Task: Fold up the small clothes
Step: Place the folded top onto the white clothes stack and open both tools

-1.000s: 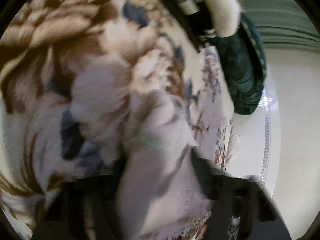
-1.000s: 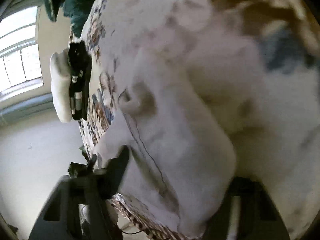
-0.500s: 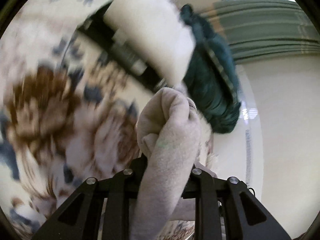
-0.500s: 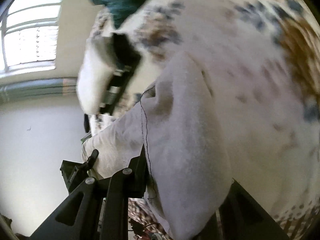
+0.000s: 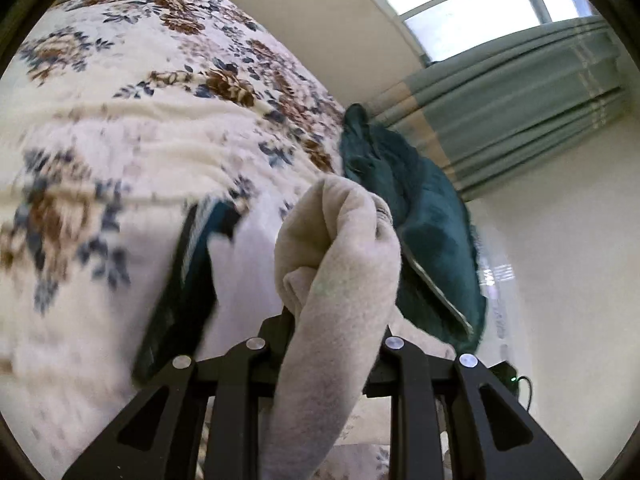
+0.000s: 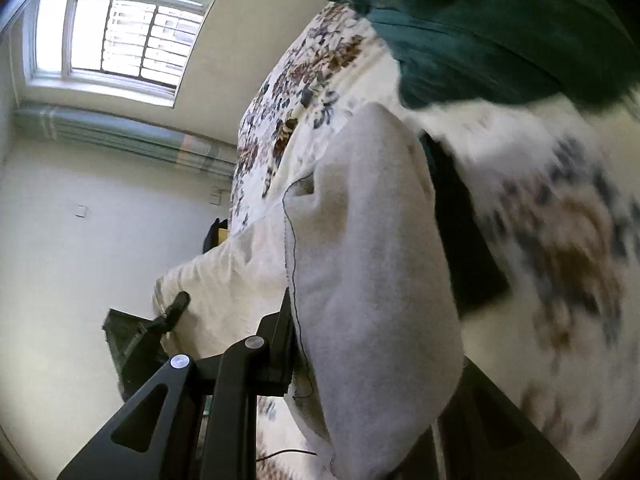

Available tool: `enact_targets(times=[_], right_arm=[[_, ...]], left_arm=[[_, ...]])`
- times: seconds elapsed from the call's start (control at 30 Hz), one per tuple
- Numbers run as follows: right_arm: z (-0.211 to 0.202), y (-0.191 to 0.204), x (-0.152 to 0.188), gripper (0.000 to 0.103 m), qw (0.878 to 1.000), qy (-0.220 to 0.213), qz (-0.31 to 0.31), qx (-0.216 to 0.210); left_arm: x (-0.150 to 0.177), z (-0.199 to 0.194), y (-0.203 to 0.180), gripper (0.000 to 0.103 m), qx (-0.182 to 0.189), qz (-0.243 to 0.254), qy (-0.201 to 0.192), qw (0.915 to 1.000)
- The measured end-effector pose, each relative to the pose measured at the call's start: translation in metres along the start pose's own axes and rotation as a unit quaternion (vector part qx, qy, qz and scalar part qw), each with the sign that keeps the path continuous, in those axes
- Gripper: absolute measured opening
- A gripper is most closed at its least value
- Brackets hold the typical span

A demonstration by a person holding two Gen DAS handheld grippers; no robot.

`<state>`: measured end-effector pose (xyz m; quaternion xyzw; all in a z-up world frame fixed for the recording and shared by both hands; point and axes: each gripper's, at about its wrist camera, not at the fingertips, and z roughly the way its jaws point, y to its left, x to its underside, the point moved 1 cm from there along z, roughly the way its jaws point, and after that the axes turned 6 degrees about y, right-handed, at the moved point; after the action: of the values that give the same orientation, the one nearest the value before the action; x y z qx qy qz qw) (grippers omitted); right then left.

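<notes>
A small beige fleece garment point(image 5: 340, 264) is bunched between the jaws of my left gripper point(image 5: 334, 336), which is shut on it and holds it above the floral bedspread point(image 5: 120, 128). In the right wrist view the same garment point(image 6: 372, 264) hangs as a wide pale fold from my right gripper point(image 6: 360, 344), which is also shut on it. A dark seam thread point(image 6: 290, 240) runs down its edge. The garment stretches left toward the other gripper point(image 6: 168, 316). The fingertips of both grippers are hidden by cloth.
A dark green garment point(image 5: 424, 240) lies on the bed beyond the beige one and also shows in the right wrist view point(image 6: 500, 40). A dark flat object point(image 5: 188, 276) lies on the bedspread. Green curtains point(image 5: 520, 104), a window point(image 6: 120, 28) and pale walls surround the bed.
Both grippers have lifted the beige garment off the bedspread and swung upward, so the room, window and curtains now show. The garment hangs between them instead of lying crumpled on the bed.
</notes>
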<state>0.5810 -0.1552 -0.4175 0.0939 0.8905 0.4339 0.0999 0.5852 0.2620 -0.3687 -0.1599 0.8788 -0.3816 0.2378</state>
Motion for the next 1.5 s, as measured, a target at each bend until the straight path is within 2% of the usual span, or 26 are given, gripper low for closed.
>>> enact_targets(times=[0.13,0.23,0.27,0.3,0.33,0.37,0.4,0.43,0.5,0.57,0.63,0.73,0.77,0.83,0.97,1.07,1.17,1.37,1.5], right_arm=[[0.040,-0.003,-0.053,0.021,1.000,0.003,0.003,0.027],[0.058,-0.014,-0.073,0.023,0.998,0.016,0.014,0.054],[0.062,-0.017,-0.078,0.027,0.998,0.023,0.018,0.063],[0.064,-0.019,-0.082,0.032,0.997,0.027,0.022,0.074],[0.066,-0.019,-0.087,0.046,0.995,0.028,0.021,0.095],[0.065,-0.016,-0.090,0.054,0.993,0.024,0.013,0.118],[0.062,-0.014,-0.090,0.057,0.990,0.018,0.006,0.142],[0.059,-0.010,-0.090,0.065,0.986,0.011,-0.002,0.166],[0.051,0.002,-0.086,0.075,0.973,-0.015,-0.032,0.226],[0.045,0.014,-0.079,0.093,0.955,-0.033,-0.063,0.288],[0.040,0.026,-0.067,0.102,0.937,-0.046,-0.085,0.337],[0.032,0.047,-0.036,0.102,0.906,-0.062,-0.122,0.400],[0.029,0.054,-0.026,0.102,0.900,-0.065,-0.129,0.412],[0.020,0.062,-0.009,0.102,0.890,-0.066,-0.133,0.432],[-0.004,0.084,0.025,0.102,0.881,-0.072,-0.131,0.449],[-0.029,0.104,0.046,0.102,0.879,-0.081,-0.129,0.452],[-0.062,0.130,0.068,0.102,0.880,-0.092,-0.128,0.448],[-0.148,0.194,0.129,0.102,0.875,-0.137,-0.146,0.441],[-0.201,0.233,0.166,0.102,0.873,-0.159,-0.158,0.433]], left_arm=[[-0.036,0.042,0.027,0.027,-0.048,-0.010,0.037,0.9981],[-0.045,0.060,0.041,0.034,-0.091,-0.012,0.060,0.9939],[-0.046,0.061,0.040,0.046,-0.112,-0.004,0.059,0.9920],[-0.046,0.060,0.037,0.065,-0.135,0.009,0.054,0.9894],[-0.045,0.058,0.033,0.074,-0.160,0.024,0.048,0.9856],[-0.043,0.056,0.028,0.084,-0.180,0.034,0.045,0.9820],[-0.042,0.054,0.025,0.086,-0.196,0.043,0.040,0.9789],[-0.038,0.049,0.018,0.086,-0.213,0.055,0.030,0.9750],[-0.031,0.044,0.007,0.090,-0.259,0.079,0.017,0.9627],[-0.018,0.040,-0.006,0.095,-0.297,0.107,0.003,0.9487],[0.001,0.040,-0.020,0.096,-0.330,0.136,-0.002,0.9342],[0.025,0.045,-0.033,0.096,-0.380,0.164,0.003,0.9104],[0.034,0.046,-0.038,0.096,-0.391,0.171,0.008,0.9042],[0.048,0.046,-0.046,0.096,-0.388,0.176,0.023,0.9042],[0.069,0.028,-0.072,0.096,-0.385,0.181,0.030,0.9045],[0.083,0.005,-0.100,0.096,-0.377,0.188,0.025,0.9066],[0.099,-0.020,-0.128,0.096,-0.375,0.201,0.017,0.9046],[0.135,-0.085,-0.188,0.096,-0.367,0.222,-0.007,0.9031],[0.160,-0.127,-0.224,0.096,-0.351,0.225,-0.018,0.9087]])
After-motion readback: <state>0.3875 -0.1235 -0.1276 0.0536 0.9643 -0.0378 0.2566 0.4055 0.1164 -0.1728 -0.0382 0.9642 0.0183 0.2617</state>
